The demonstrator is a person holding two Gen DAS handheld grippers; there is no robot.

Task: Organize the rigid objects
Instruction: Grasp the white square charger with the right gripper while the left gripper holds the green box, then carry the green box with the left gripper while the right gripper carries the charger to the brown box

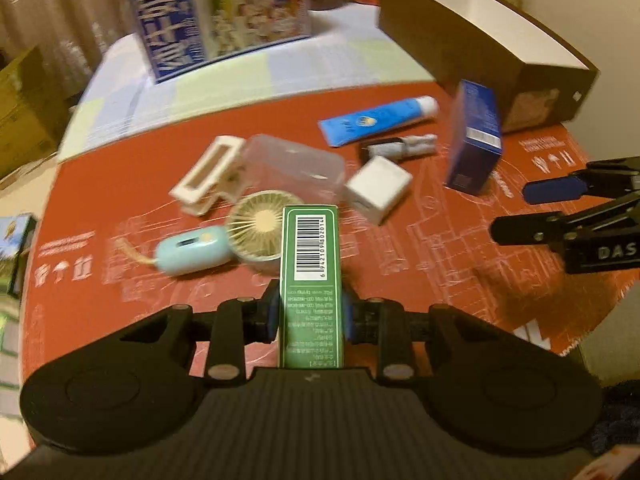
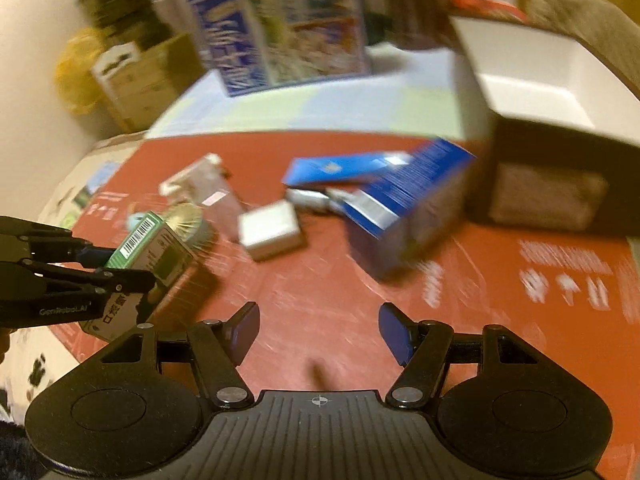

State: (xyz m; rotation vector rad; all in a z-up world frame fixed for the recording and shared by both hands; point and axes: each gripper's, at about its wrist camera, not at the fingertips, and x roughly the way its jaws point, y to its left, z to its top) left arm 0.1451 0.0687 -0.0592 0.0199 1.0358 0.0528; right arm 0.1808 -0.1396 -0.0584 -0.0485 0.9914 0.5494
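Note:
My left gripper [image 1: 310, 312] is shut on a green box [image 1: 310, 280] with a barcode and holds it above the red mat; it also shows in the right wrist view [image 2: 150, 246]. My right gripper [image 2: 319, 332] is open and empty above the mat [image 2: 320, 300]; in the left wrist view it [image 1: 520, 210] is at the right edge. A dark blue box [image 1: 476, 140] stands tilted near it, also seen in the right wrist view [image 2: 400, 208]. An open dark box with white inside [image 1: 500, 44] stands at the back right.
On the mat lie a blue tube [image 1: 376, 120], a white cube adapter [image 1: 378, 188], a clear plastic case [image 1: 296, 164], a white clip [image 1: 208, 176], a small handheld fan [image 1: 256, 232] and a grey-black item [image 1: 400, 146]. A large blue printed box [image 1: 216, 12] stands behind.

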